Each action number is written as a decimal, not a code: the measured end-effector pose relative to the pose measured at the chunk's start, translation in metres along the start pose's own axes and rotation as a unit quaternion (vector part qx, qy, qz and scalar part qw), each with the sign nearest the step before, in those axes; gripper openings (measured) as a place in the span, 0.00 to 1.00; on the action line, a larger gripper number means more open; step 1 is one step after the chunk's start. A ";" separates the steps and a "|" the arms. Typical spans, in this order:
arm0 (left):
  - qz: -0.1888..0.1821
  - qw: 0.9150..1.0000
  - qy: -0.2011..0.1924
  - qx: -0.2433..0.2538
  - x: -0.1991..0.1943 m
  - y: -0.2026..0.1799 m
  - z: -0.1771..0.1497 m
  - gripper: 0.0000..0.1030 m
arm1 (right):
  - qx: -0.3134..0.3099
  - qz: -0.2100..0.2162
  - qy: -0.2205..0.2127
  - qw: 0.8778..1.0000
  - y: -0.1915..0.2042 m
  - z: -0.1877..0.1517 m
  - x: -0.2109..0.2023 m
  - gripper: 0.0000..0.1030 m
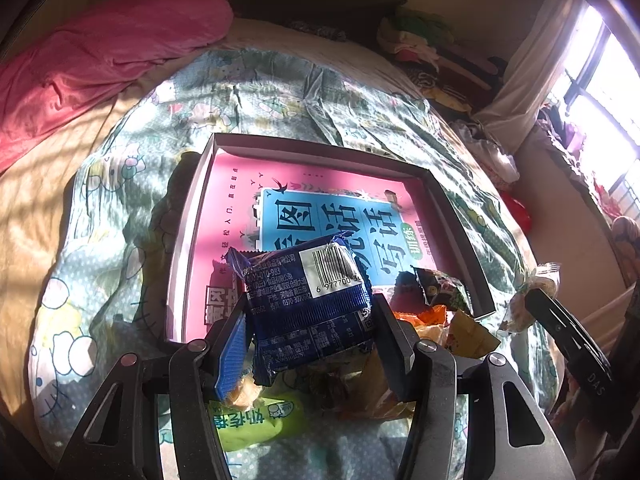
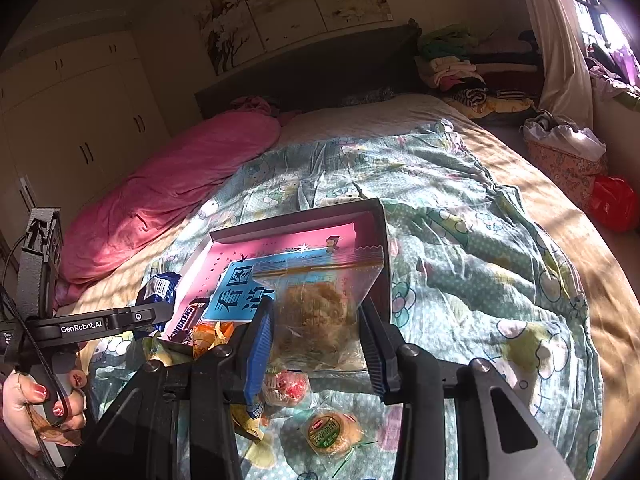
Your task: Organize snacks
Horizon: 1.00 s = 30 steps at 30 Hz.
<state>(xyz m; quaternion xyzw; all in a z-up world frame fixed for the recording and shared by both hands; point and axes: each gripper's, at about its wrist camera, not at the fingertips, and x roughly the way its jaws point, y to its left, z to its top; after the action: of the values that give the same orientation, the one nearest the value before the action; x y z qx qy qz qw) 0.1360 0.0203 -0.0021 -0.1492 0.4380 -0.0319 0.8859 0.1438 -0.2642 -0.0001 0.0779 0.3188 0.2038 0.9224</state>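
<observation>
A dark blue snack packet (image 1: 310,304) is being clamped between the narrowed fingers of the left gripper (image 1: 308,320), and a clear bag of brown snack (image 2: 320,320) is being pinched by the right gripper (image 2: 316,336). Just ahead of both, the shallow box (image 1: 456,216) is lying on the bedspread (image 1: 120,240); loose snacks (image 2: 332,432) are scattered beneath.

Patterned quilt (image 2: 460,240) spread over bed. Pink blanket (image 2: 168,188) bunched along one side, near wardrobe (image 2: 72,120). Clothes (image 2: 452,64) piled by dark headboard (image 2: 312,68) (painting (image 2: 296,4) hung above). Curtain (image 2: 560,44) drawn beside window. Red bag (image 2: 614,202) on floor.
</observation>
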 end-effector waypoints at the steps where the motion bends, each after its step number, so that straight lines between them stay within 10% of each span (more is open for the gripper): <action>1: 0.000 1.000 -0.001 0.001 0.001 0.000 0.001 0.57 | 0.001 0.000 0.000 1.000 -0.001 0.000 0.000 0.40; 30: 0.011 1.000 0.010 0.018 0.041 -0.011 0.008 0.57 | -0.001 -0.005 0.027 1.000 -0.008 0.008 0.042 0.40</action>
<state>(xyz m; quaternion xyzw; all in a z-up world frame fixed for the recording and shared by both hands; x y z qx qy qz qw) 0.1682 0.0043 -0.0259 -0.1279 0.4474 -0.0317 0.8846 0.1818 -0.2539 -0.0193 0.0697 0.3439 0.2016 0.9145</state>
